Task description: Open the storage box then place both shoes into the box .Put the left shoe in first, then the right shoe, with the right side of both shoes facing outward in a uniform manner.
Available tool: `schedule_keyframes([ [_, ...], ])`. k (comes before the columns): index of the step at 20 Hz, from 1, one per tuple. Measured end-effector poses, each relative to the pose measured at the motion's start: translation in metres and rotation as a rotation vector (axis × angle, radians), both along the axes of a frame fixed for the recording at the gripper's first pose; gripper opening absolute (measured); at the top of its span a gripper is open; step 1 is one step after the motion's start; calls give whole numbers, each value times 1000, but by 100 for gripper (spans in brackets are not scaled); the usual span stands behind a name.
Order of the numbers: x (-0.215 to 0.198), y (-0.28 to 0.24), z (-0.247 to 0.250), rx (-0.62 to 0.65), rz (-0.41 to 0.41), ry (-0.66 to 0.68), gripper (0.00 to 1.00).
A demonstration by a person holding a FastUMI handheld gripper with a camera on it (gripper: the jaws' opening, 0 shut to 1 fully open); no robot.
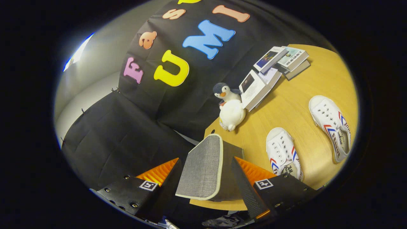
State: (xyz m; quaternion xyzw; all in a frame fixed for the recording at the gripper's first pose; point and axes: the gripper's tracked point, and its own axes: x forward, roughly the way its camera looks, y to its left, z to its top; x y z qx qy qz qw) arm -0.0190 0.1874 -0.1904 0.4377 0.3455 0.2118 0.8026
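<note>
The gripper (208,181) stands with its fingers spread wide, and the grey fabric lid (203,167) of the storage box (227,173) rises between them, tilted up on edge with its pale piping showing. Whether either finger actually presses the lid cannot be told from here. The box itself sits under the lid at the near edge of a round wooden table (305,79); its inside is hidden behind the raised flap, so its contents cannot be made out. Two white canvas shoes with red and blue stripes lie on the tabletop to the right of the fingers: the near shoe (283,152), just beyond the right finger and partly cut off by it, and the far shoe (332,125), well apart from the box. Beyond the lid sits a plush penguin (230,109), touching a leaning book at the end of a loose row of books (273,71) along the table's far side.
</note>
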Motion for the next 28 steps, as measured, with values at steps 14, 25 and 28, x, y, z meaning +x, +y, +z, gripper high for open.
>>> schedule_keyframes([
  [14, -23, 56, -63, 97, 97, 220, 95],
  [25, -34, 88, -67, 222, 120, 300, 68],
  [28, -34, 88, -64, 217, 154, 297, 36],
])
